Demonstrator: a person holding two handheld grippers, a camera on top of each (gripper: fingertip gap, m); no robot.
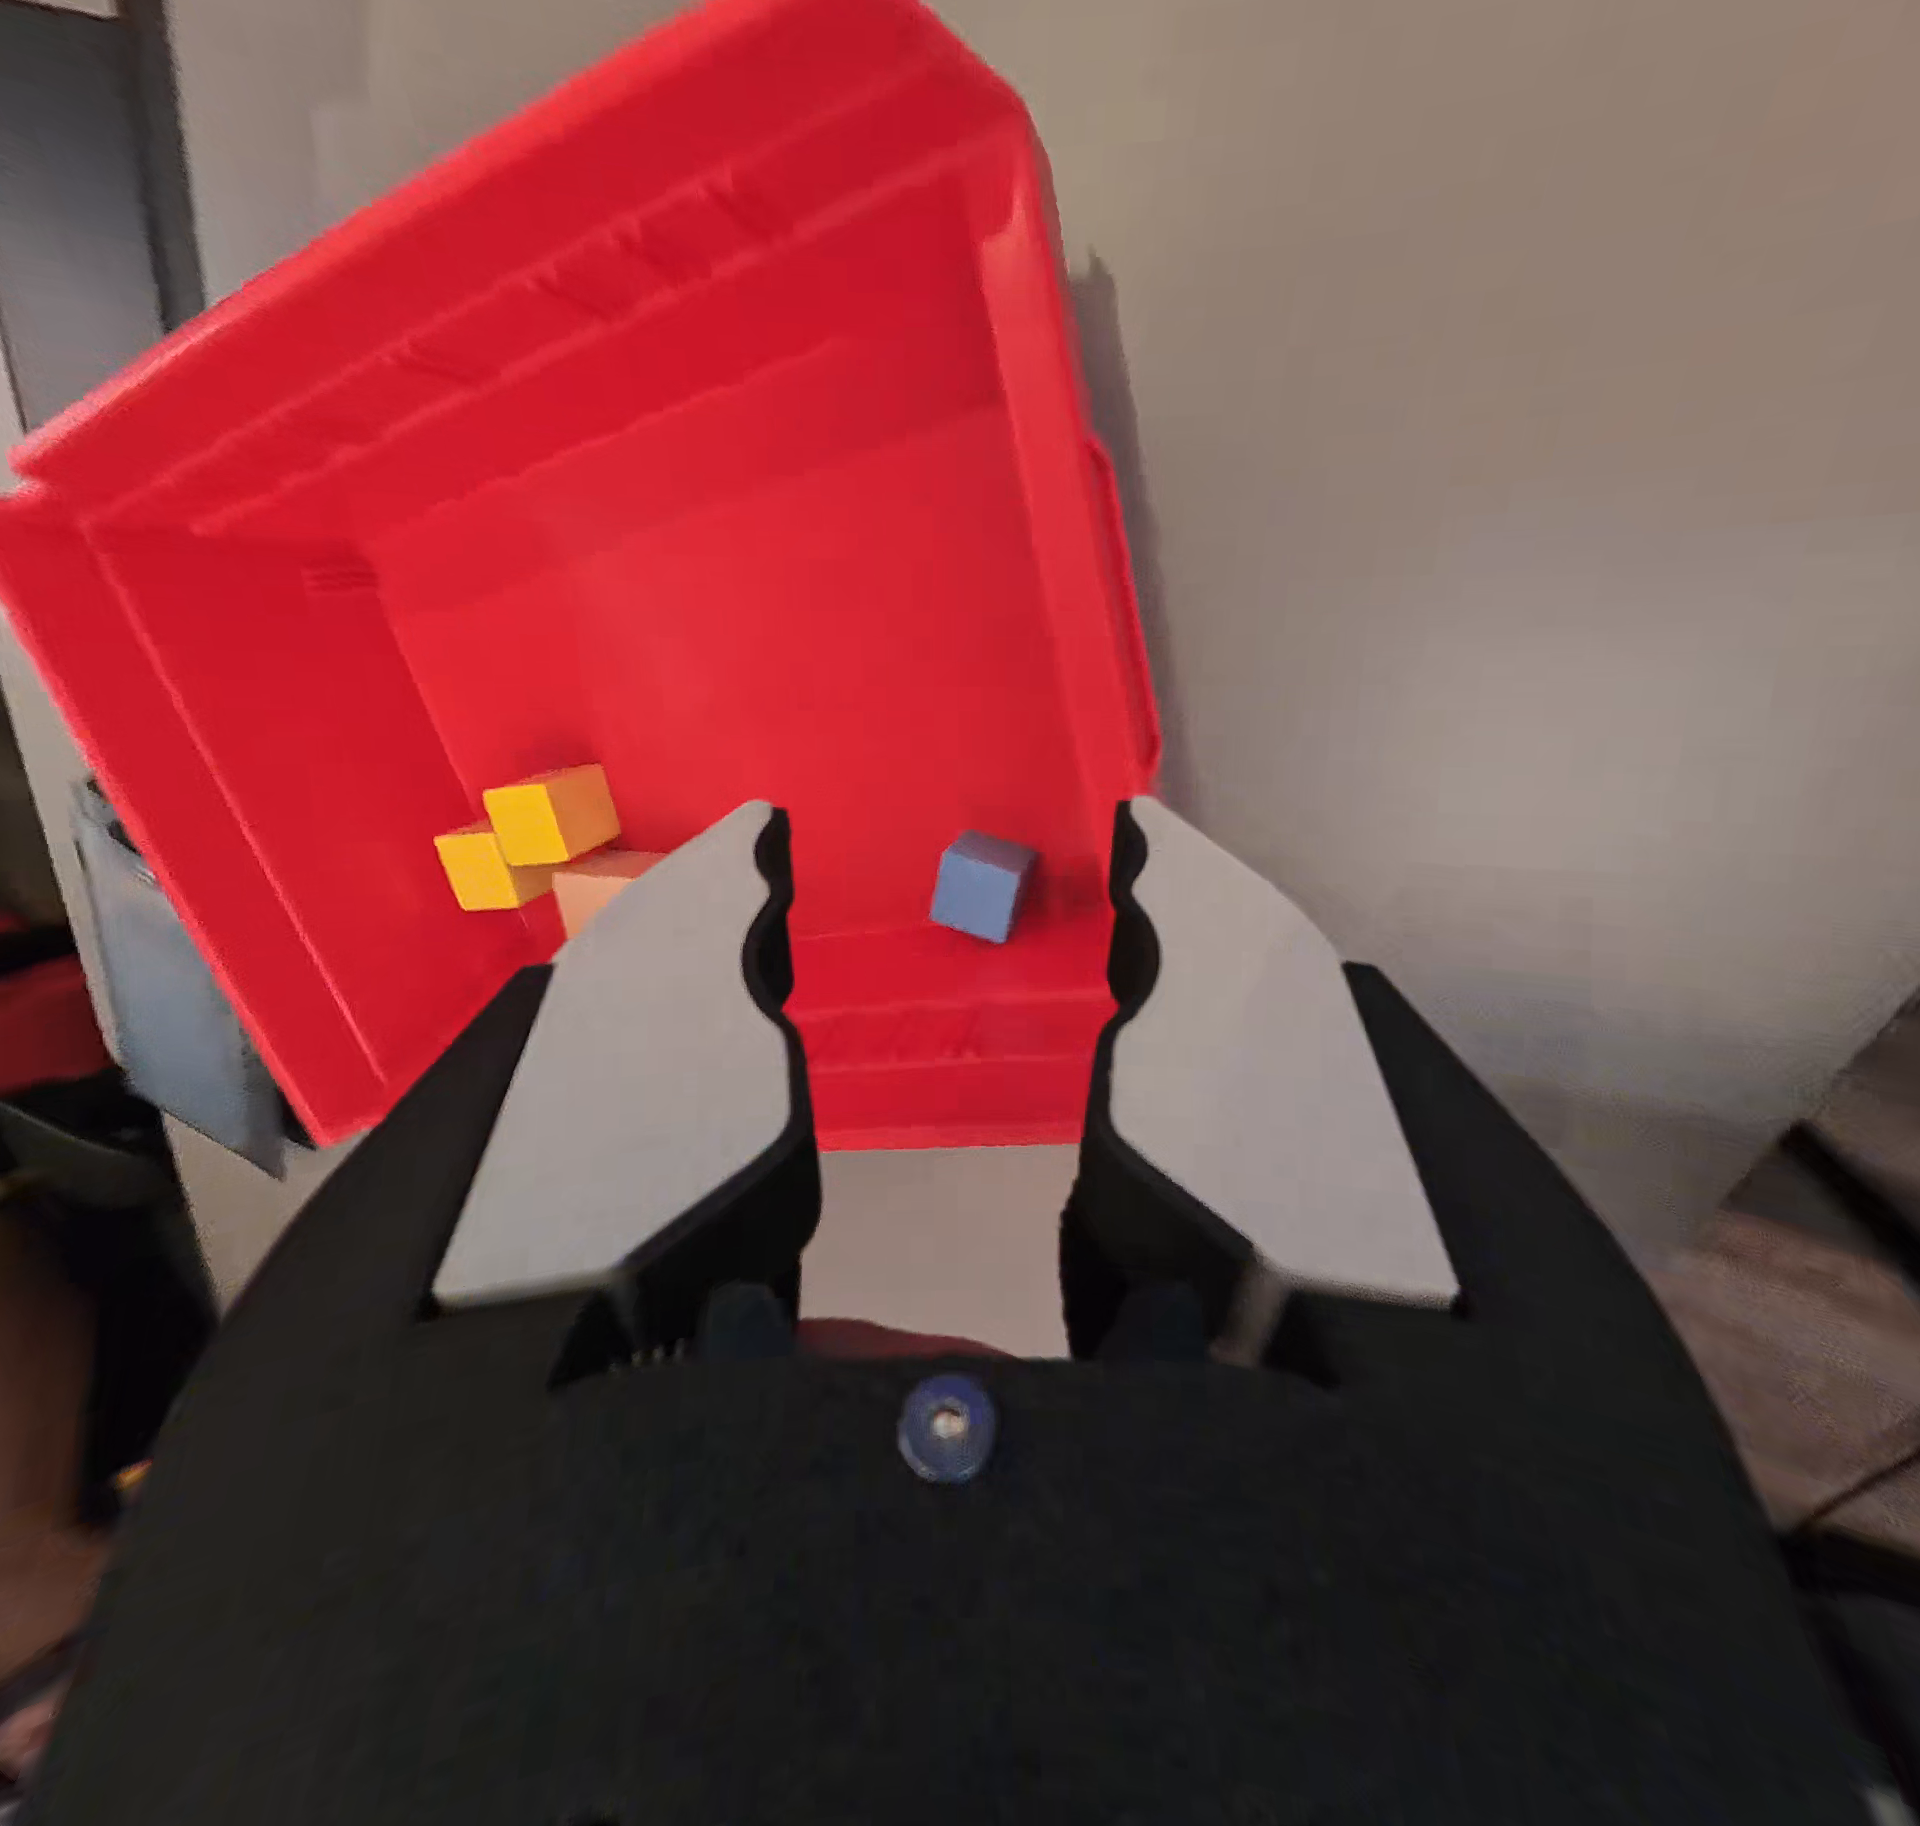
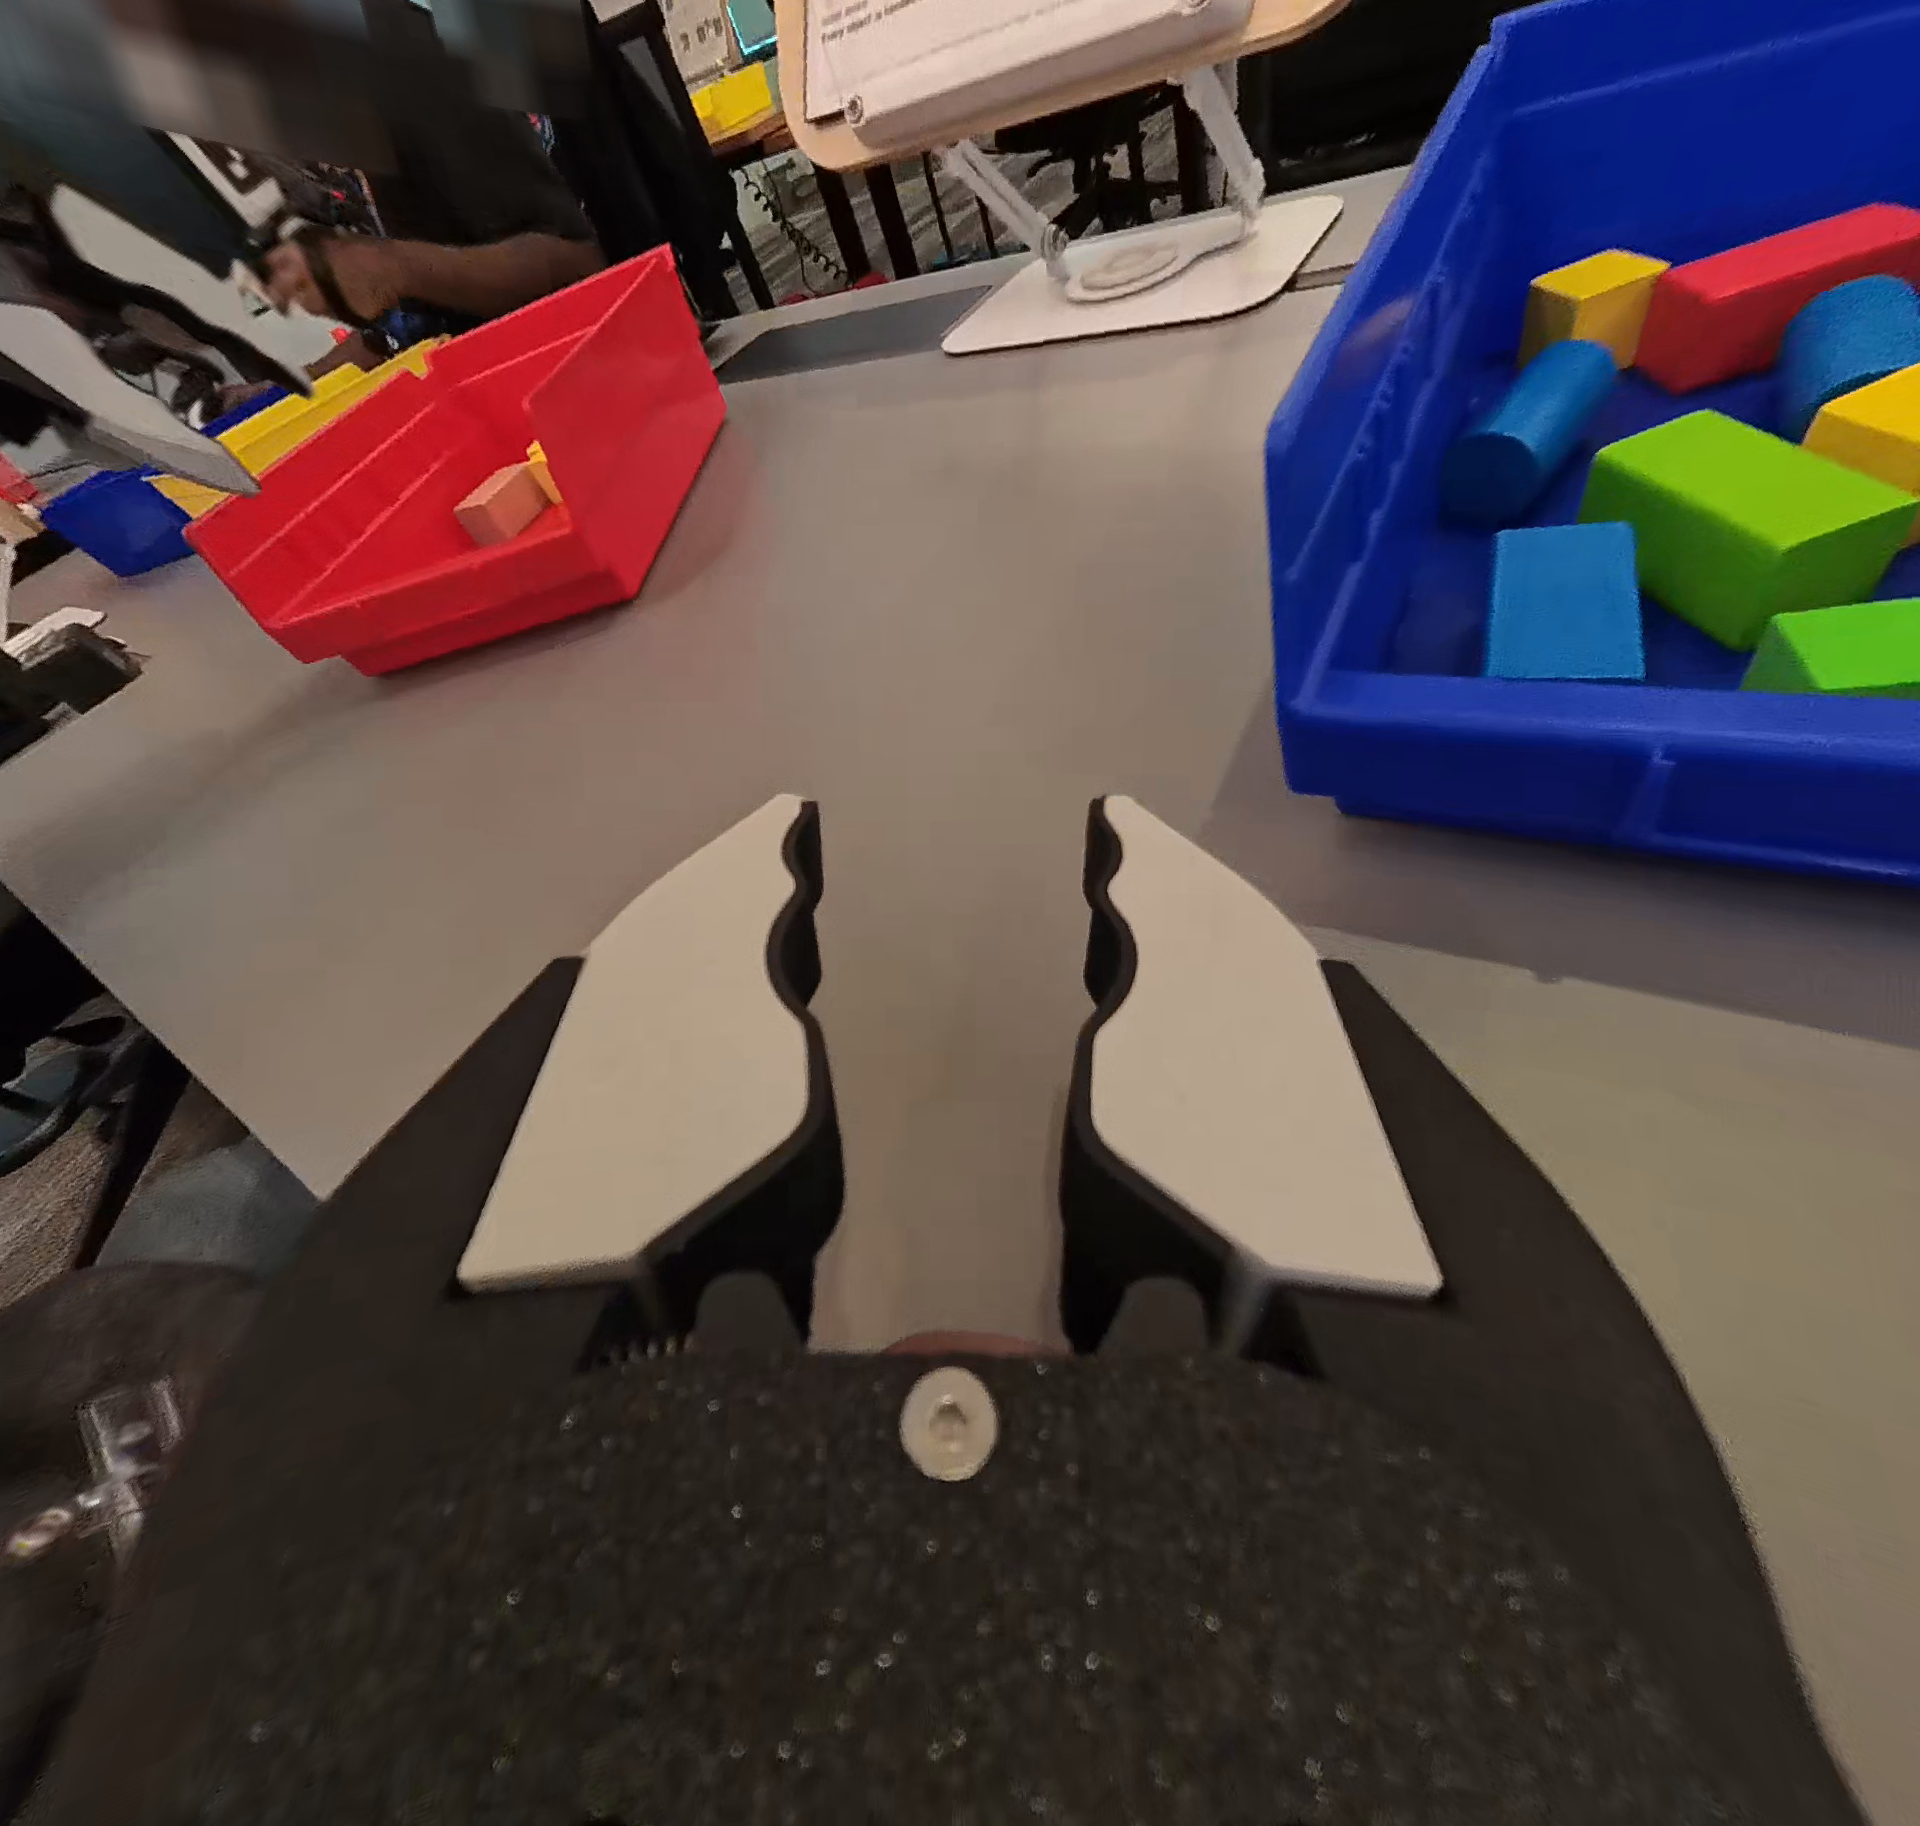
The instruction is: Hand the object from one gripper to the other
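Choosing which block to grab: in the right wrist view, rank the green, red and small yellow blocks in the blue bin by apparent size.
1. Long red wooden block, its end cut off by the frame
2. Big green rectangular block, close to the red one
3. Small yellow cube, clearly smallest

All lie in the blue plastic bin.

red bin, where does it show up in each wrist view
Left wrist view: the red bin fills the centre and upper left, just beyond the open fingers.
Right wrist view: it sits at left on the grey table.
Shared landmark: the peach block inside it.
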